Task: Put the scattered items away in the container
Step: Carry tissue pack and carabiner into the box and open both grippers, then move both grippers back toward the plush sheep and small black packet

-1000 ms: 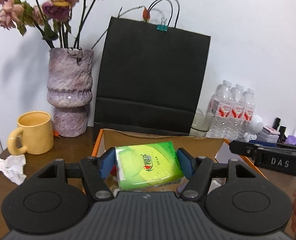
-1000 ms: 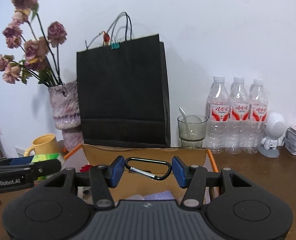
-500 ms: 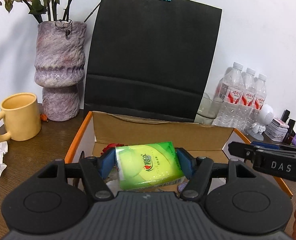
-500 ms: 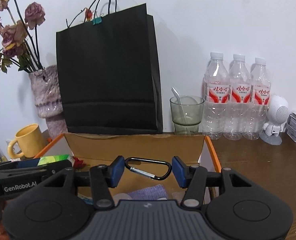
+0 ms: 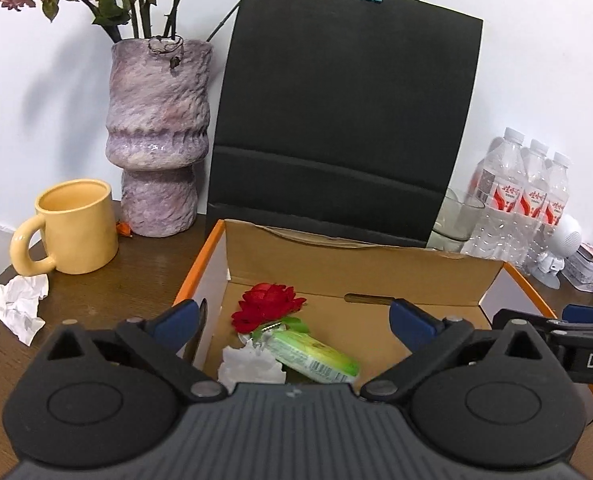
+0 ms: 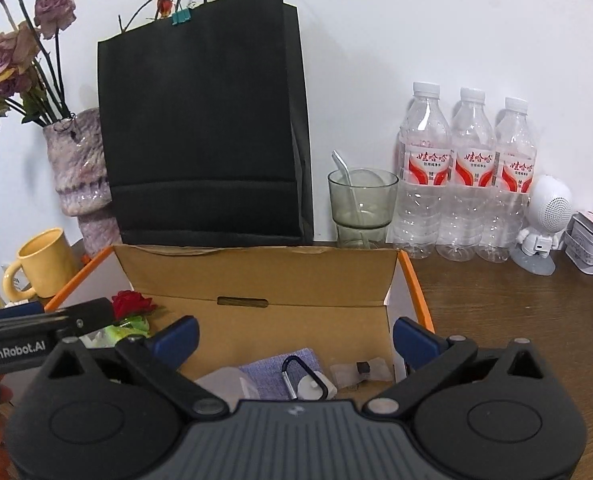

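An open cardboard box with orange edges point(image 5: 376, 264) point(image 6: 256, 276) stands on the wooden table. My left gripper point(image 5: 292, 316) is open and empty above its left half. Below it lie a green tissue pack point(image 5: 316, 358), a red fabric rose point(image 5: 266, 306) and a white crumpled tissue point(image 5: 248, 366). My right gripper point(image 6: 294, 334) is open and empty above the right half. Below it the black carabiner point(image 6: 302, 376) lies on a purple cloth point(image 6: 274, 370) beside a small clear bag point(image 6: 360, 372).
A black paper bag point(image 5: 344, 128) stands behind the box. A purple vase point(image 5: 158, 136), a yellow mug point(image 5: 70, 226) and crumpled paper point(image 5: 14, 300) are at the left. A glass point(image 6: 362, 206), three water bottles point(image 6: 470, 176), a white robot figure point(image 6: 544, 220) and a tin point(image 6: 592, 246) are at the right.
Both grippers opened. The tissue pack dropped from the left one into the box and the carabiner dropped from the right one onto the purple cloth.
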{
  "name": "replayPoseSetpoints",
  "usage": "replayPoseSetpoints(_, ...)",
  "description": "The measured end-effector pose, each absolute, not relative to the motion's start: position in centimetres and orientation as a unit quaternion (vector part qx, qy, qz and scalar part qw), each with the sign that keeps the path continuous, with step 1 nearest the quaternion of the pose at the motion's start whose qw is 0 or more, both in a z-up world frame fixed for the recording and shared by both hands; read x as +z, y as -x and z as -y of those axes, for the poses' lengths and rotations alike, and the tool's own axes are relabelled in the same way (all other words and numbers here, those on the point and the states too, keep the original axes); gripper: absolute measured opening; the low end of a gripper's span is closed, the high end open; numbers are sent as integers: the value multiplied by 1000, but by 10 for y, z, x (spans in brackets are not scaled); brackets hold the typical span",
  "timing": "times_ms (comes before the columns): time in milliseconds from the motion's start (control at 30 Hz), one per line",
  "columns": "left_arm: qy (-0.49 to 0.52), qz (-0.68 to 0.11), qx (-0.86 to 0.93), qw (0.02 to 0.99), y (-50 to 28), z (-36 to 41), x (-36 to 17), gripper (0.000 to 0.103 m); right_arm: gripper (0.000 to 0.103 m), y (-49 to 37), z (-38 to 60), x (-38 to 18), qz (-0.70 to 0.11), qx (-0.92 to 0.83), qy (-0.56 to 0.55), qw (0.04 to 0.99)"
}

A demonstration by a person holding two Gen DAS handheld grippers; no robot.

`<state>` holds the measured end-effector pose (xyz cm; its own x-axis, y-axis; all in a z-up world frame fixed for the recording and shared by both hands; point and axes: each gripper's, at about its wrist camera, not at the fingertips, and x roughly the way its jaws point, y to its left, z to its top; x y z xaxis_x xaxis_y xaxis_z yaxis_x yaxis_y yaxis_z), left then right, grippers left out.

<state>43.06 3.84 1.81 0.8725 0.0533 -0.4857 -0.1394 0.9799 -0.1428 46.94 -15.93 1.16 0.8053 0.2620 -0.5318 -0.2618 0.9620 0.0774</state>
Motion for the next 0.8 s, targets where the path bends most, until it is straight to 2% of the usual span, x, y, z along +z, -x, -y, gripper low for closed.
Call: replayPoseSetpoints(800, 77, -246, 39, 965, -425, -34, 24, 103, 103, -467, 159, 15, -281, 140, 12, 949)
